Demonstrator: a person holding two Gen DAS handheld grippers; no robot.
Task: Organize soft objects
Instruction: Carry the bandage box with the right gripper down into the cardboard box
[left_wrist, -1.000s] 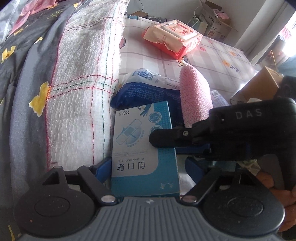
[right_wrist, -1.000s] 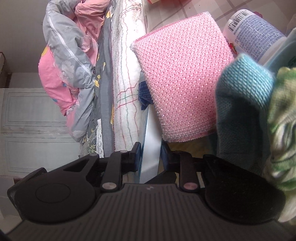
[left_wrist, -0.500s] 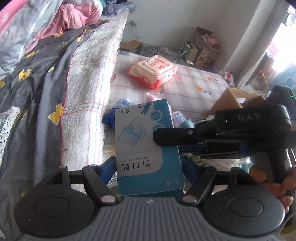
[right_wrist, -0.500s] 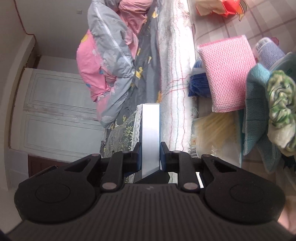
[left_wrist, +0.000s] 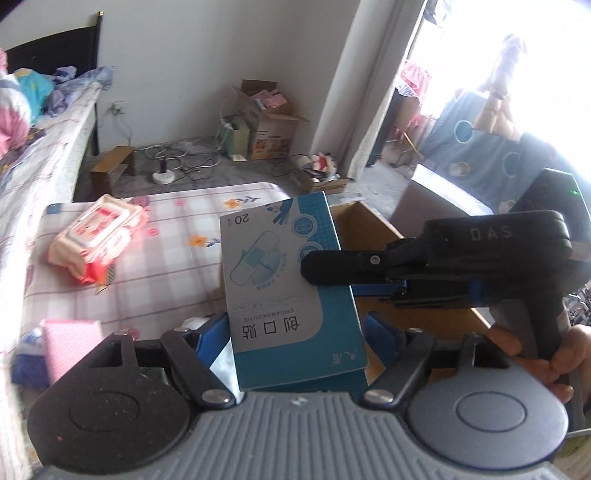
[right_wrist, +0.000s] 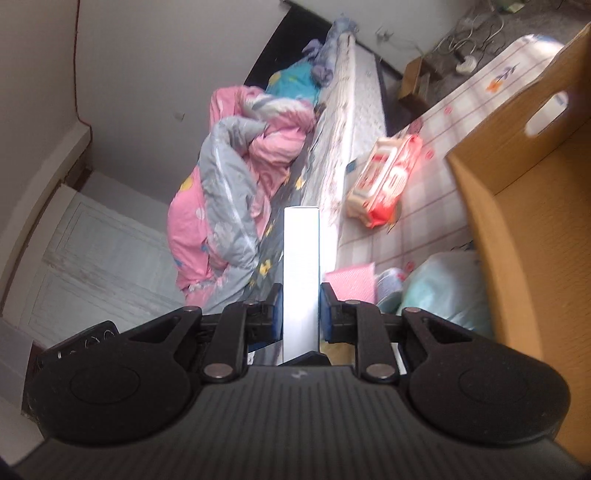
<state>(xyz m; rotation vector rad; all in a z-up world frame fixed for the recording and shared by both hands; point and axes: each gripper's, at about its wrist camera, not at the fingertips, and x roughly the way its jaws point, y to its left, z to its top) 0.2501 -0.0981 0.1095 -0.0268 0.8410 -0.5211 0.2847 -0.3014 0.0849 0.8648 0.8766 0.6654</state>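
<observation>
A blue and grey plaster box (left_wrist: 284, 280) is held in the air by both grippers. My left gripper (left_wrist: 295, 332) is shut on its near end. My right gripper (right_wrist: 301, 306) is shut on its thin edge (right_wrist: 301, 266) and shows in the left wrist view as a black body (left_wrist: 461, 251) coming in from the right. A pink wet-wipes pack (left_wrist: 98, 236) lies on the checked floor mat (left_wrist: 177, 273). A pink knitted cloth (left_wrist: 70, 343) lies low at the left, by a blue packet (left_wrist: 26, 365).
An open cardboard box (right_wrist: 524, 206) stands at the right, close under the held box. The bed (right_wrist: 347, 122) with a pink and grey quilt (right_wrist: 229, 177) runs along the left. Cartons (left_wrist: 266, 118) and cables lie by the far wall.
Both grippers have risen with the plaster box and swung right toward the cardboard box. The pink cloth and blue packet have dropped away to the lower left.
</observation>
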